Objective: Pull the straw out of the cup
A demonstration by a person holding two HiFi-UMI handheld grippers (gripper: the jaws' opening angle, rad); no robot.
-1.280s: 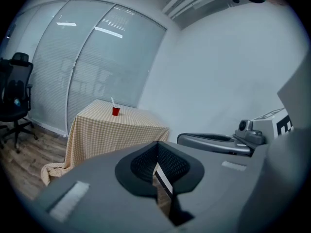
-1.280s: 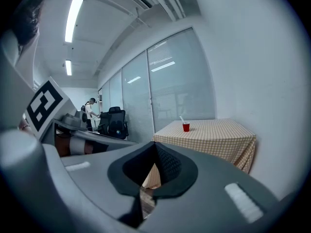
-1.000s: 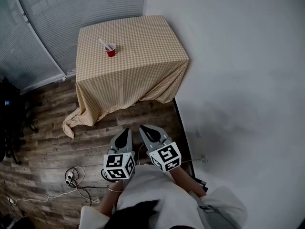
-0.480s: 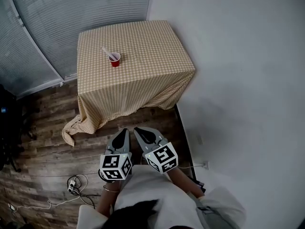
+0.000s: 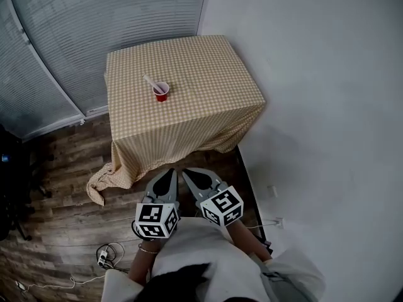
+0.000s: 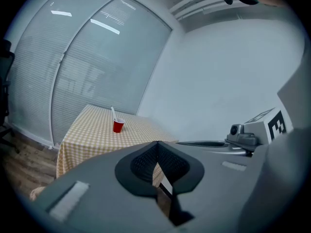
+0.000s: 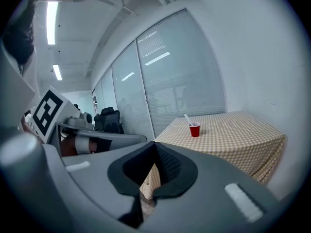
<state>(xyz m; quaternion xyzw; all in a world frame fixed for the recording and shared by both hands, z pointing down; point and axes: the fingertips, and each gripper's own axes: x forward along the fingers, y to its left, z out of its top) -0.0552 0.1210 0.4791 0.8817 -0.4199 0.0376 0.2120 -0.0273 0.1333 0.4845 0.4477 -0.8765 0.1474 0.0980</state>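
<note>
Head view: cup (image 5: pixel 162 92) now nearer; left hand-held gripper (image 5: pixel 167 174), right hand-held gripper (image 5: pixel 188 173) closed, empty.

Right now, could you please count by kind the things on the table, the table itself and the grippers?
Red cup: 1
Straw: 1
Table with checked cloth: 1
Grippers: 2 (left gripper, right gripper)
Total: 5

Open floor (image 5: pixel 63 187) before table (image 5: pixel 201 74); cup (image 5: pixel 162 93) approachable; wall (image 5: pixel 315 106) right, blinds (image 5: pixel 94 17) behind.
</note>
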